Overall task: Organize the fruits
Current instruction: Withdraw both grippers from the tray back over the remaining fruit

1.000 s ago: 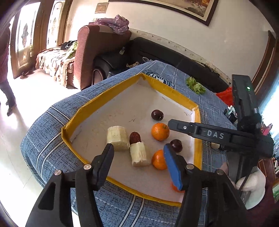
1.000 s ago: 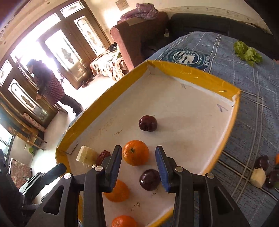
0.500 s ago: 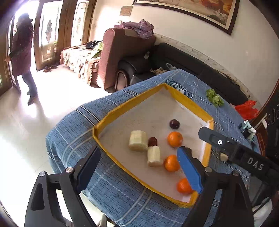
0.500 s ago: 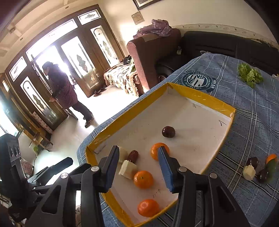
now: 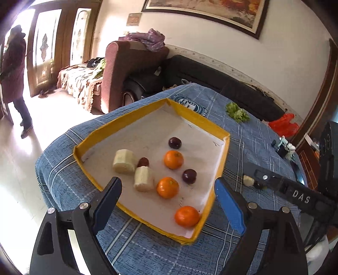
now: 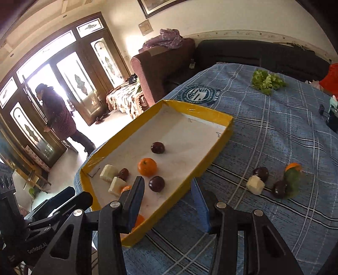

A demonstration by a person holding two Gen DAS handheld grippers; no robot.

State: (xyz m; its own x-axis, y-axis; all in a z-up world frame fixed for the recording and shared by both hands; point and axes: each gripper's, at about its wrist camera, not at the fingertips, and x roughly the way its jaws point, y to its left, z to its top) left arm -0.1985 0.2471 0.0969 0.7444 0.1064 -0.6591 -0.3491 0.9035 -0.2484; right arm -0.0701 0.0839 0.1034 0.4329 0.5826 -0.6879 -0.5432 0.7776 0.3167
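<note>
Bright glass doors [image 6: 63, 84], maroon armchair [image 5: 118, 69], black sofa [image 5: 211, 78], framed painting [image 5: 207, 12].

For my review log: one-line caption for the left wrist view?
Open left gripper above yellow-rimmed tray holding three oranges, plums and pale chunks.

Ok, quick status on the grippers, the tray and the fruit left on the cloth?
left gripper: open, empty, jaws just opened
right gripper: open, empty, jaws opened slightly
tray: holds three oranges, two plums, two white chunks, one date
loose fruit: outside the tray, on the cloth
</note>
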